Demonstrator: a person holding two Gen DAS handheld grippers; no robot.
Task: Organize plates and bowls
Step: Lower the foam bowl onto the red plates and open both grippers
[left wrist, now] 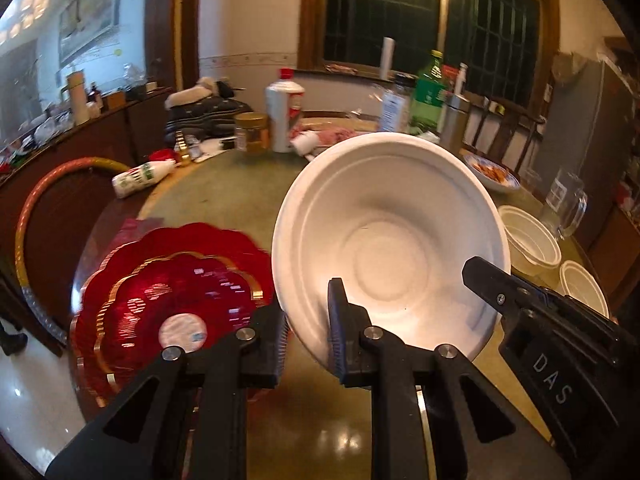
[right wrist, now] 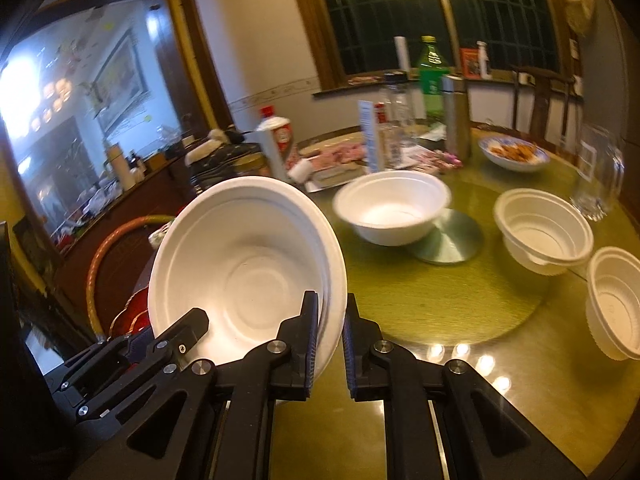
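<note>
Both tools, the left tool (left wrist: 307, 316) and the right tool (right wrist: 331, 334), pinch the rim of the tilted white bowl (left wrist: 390, 236) above the bench's (right wrist: 420, 300) near edge, so uneven pulling might bend or drop it.

"DAS" in white on right gripper (left wrist: 486, 280) body

A home dining room: round table (right wrist: 440, 300) crowded with bottles, wooden chairs (right wrist: 540, 100), dark window (right wrist: 400, 20).
</note>
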